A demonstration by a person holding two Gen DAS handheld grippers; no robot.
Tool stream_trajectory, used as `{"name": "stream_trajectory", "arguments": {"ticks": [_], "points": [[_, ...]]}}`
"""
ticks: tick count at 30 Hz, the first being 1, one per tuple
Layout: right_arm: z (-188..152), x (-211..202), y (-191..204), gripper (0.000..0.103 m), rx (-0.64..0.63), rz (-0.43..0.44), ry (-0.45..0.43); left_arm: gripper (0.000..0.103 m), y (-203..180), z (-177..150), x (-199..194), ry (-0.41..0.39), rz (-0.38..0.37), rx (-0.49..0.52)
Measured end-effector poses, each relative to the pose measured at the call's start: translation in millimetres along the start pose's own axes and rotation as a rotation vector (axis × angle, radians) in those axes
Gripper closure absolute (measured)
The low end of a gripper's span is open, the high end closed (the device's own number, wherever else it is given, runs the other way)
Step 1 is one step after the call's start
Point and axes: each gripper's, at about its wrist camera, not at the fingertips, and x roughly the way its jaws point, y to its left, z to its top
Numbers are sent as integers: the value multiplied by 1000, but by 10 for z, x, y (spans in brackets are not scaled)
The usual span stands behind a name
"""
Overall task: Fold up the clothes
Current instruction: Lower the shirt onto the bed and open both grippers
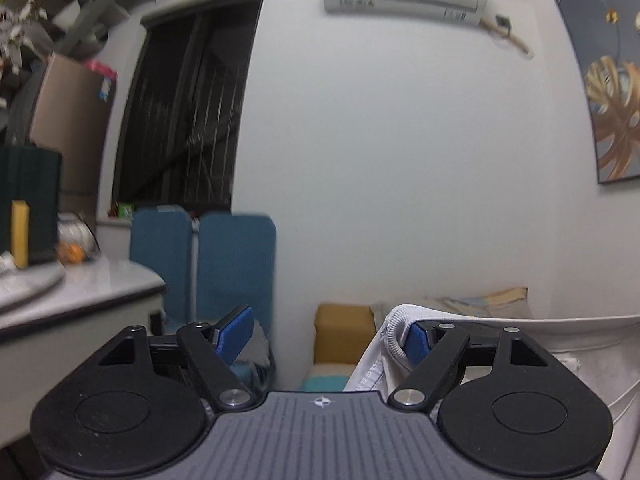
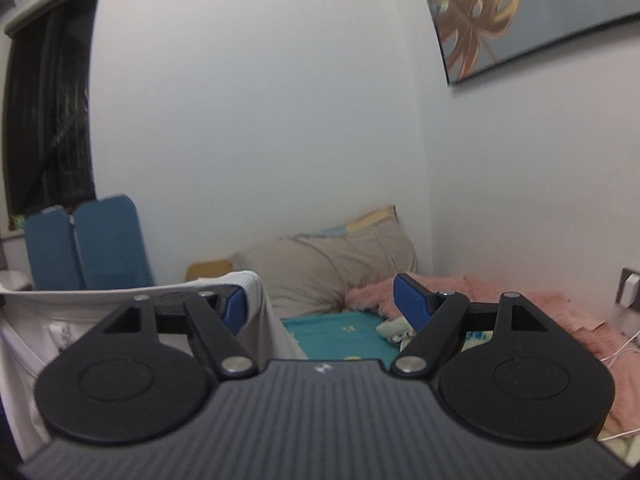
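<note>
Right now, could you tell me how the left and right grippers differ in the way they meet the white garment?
The left gripper has the white garment draped over its right finger; the right gripper has it over its left finger. So each one's bare finger is its outer one. Both stand open, raised above the bed.

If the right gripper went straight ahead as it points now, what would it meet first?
Probably the beige pillow at the head of the bed, above the teal sheet. The right gripper stands open, white garment hooked over one finger. Depth is uncertain.
</note>
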Motion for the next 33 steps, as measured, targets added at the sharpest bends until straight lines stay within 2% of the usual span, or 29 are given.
{"name": "stream_trajectory", "arguments": {"ticks": [5, 9, 11, 14, 17, 18, 20, 23, 28, 33], "points": [[-672, 1356, -112, 26, 87, -20, 120, 20, -156, -889, 1278, 166, -19, -29], [-1357, 2430, -83, 27, 60, -62, 235, 21, -196, -1643, 2103, 325, -26, -25], [-1710, 2851, -110, 27, 55, -56, 291, 21, -216, -2020, 2516, 404, -29, -22], [-2181, 3376, -104, 28, -1, -59, 431, 21, -246, -2585, 3135, 522, -35, -19], [-2494, 3616, -97, 28, -30, 6, 586, 17, -264, -3102, 3706, 646, -47, -12], [-2560, 3671, -82, 28, -35, 33, 627, 17, -247, -3130, 3745, 681, -66, 0], [-2546, 3677, -57, 28, -45, 100, 681, 16, -238, -3101, 3698, 690, -89, 36], [-2425, 3445, 29, 28, -71, 134, 640, 1, -221, -3045, 3597, 697, -122, 88], [-2151, 2792, 44, 28, -61, 148, 602, 0, -145, -2798, 3025, 619, -156, 130], [-1947, 1808, 7, 28, -58, 174, 522, 0, 108, -2710, 2035, 563, -190, 103]]}}
